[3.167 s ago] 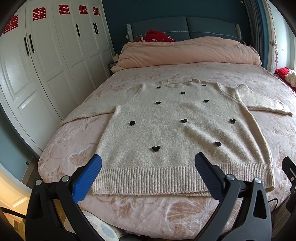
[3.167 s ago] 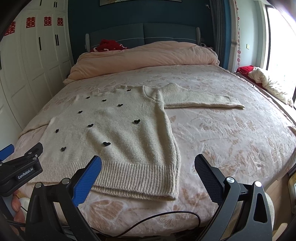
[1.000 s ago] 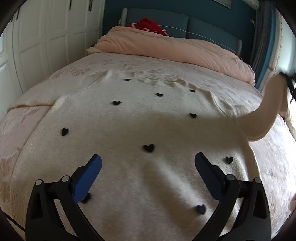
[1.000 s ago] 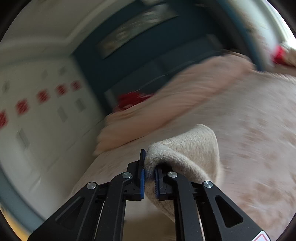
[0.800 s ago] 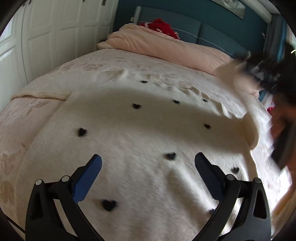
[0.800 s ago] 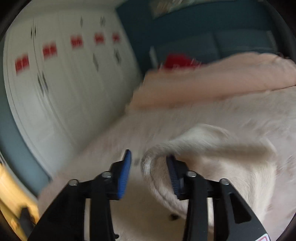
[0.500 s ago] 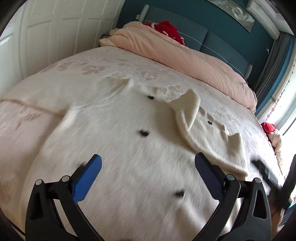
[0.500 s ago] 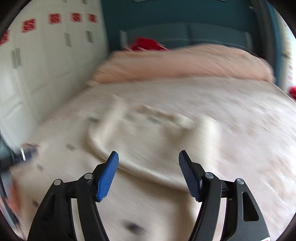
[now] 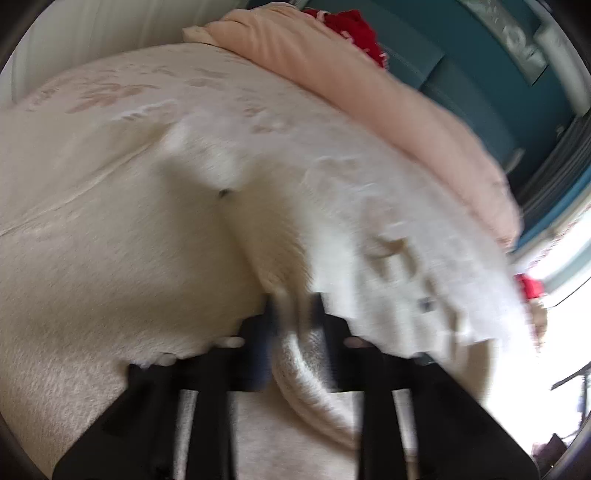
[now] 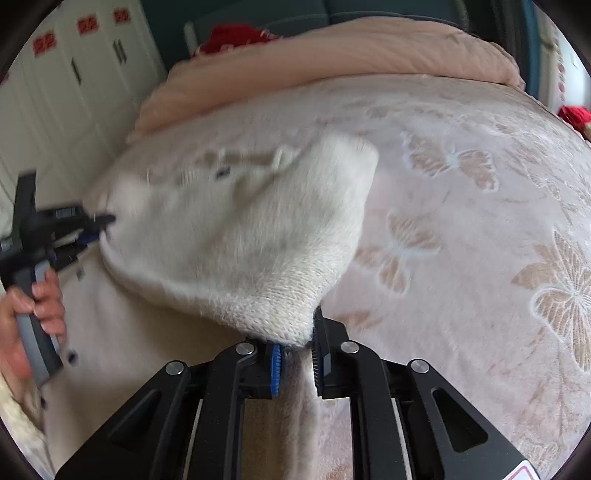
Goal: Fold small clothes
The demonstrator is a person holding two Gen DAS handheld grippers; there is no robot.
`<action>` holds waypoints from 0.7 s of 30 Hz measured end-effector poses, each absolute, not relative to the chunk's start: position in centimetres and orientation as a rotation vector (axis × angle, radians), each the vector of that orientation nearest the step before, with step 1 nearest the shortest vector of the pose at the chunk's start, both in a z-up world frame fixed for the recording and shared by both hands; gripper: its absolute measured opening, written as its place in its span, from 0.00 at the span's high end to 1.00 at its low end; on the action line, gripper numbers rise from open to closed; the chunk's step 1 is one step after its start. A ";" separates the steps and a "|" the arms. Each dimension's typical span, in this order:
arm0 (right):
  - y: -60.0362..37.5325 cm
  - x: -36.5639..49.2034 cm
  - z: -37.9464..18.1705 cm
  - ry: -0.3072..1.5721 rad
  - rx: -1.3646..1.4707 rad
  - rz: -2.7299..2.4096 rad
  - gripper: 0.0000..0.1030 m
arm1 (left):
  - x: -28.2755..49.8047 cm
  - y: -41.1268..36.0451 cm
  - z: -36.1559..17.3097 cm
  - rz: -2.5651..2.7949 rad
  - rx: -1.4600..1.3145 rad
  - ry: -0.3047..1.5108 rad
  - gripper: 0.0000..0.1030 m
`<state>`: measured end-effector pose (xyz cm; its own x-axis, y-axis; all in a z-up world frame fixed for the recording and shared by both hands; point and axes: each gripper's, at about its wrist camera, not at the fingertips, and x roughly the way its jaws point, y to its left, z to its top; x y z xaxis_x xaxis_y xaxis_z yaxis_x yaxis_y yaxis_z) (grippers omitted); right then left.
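At frame left, the left gripper [image 10: 105, 221] is closing on the sweater [image 10: 251, 236] spread mid-bed [image 10: 480, 229]; at lower centre the right gripper [image 10: 295, 354] is closing on its edge. Risk: only a thin knit fold is pinched, so it may slip when pulled.

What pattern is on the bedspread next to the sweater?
Pale pink bedspread with beige butterfly and flower motifs outlined in white; clearest in the right wrist view.

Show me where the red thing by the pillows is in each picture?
Left wrist view: the red cloth lies at the top, right of the middle, behind the pink duvet.
Right wrist view: the red cloth lies top left, behind the pink duvet.
Shared landmark: the duvet.
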<state>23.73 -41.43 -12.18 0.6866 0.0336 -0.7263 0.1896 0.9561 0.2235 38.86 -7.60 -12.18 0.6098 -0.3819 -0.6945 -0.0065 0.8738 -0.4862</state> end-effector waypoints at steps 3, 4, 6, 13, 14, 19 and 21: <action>-42.5 22.0 -9.7 0.713 0.317 -0.118 0.90 | 36.9 -5.8 -9.1 -0.197 -0.505 0.744 0.93; -42.9 21.6 -10.0 0.713 0.335 -0.122 0.90 | 36.6 -5.6 -9.1 -0.170 -0.467 0.734 0.93; -43.0 22.4 -12.8 0.818 0.309 -0.146 0.89 | 37.2 -5.8 -11.5 -0.132 -0.400 0.814 0.93; -43.3 21.7 -13.2 0.825 0.340 -0.149 0.82 | 36.6 -3.9 -14.2 -0.137 -0.545 0.911 0.48; -43.2 21.8 -13.3 0.829 0.334 -0.153 0.78 | 37.0 -3.9 -13.8 -0.128 -0.564 0.903 0.33; -42.2 22.9 -13.6 0.829 0.330 -0.162 0.73 | 40.5 -6.0 -14.2 -0.145 -0.565 0.969 0.28; -42.0 23.1 -13.6 0.828 0.335 -0.163 0.72 | 41.0 -6.9 -13.7 -0.158 -0.504 0.957 0.69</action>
<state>23.10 -42.04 -13.59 0.6677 -0.0122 -0.7444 0.2710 0.9352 0.2278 41.04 -6.95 -13.71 0.5745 -0.3463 -0.7416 -0.0896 0.8740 -0.4776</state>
